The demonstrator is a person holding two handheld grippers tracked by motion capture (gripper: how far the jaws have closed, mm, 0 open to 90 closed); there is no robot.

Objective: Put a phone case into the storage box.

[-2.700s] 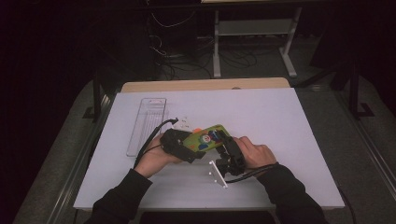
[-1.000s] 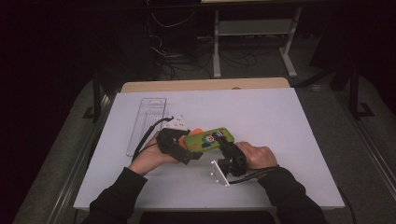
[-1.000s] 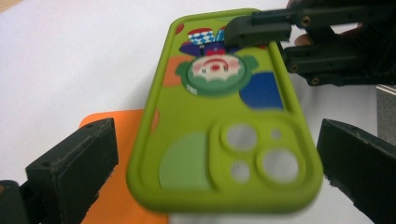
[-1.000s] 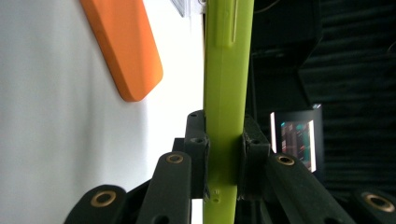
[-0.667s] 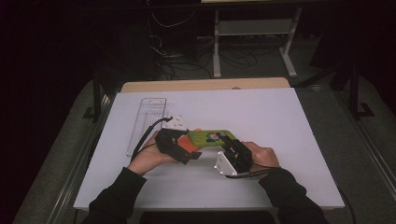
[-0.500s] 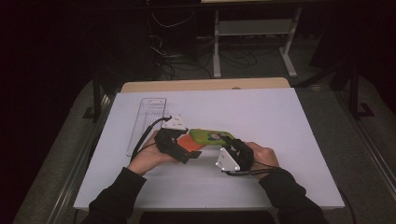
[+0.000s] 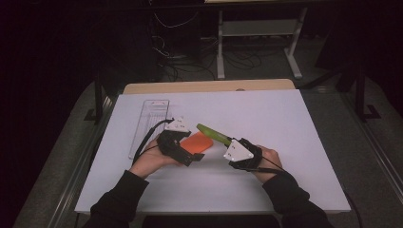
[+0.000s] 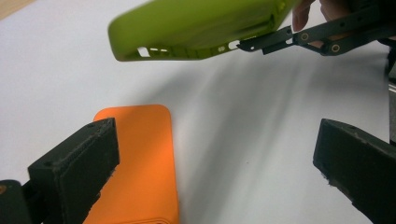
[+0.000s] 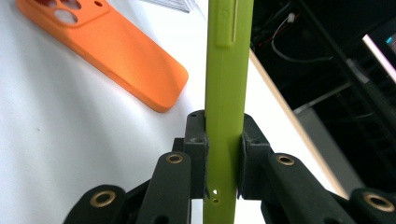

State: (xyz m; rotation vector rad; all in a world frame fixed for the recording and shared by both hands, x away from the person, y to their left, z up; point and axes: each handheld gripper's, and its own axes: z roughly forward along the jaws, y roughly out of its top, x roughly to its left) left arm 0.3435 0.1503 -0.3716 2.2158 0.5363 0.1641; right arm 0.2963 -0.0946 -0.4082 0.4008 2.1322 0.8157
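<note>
Now right gripper (image 9: pixel 223 154) pinches green phone case (image 9: pixel 228 84) edge-on, lifted; left gripper (image 8: pixel 215 163) spread wide over orange case (image 8: pixel 135 158) flat on table (image 7: pixel 285 123).

You have 2 phone cases: a lime-green case (image 9: pixel 228 84) lifted edge-on, tilted above the counter (image 7: pixel 294 123), and an orange case (image 7: pixel 196 142) lying flat on it, just beside.
</note>
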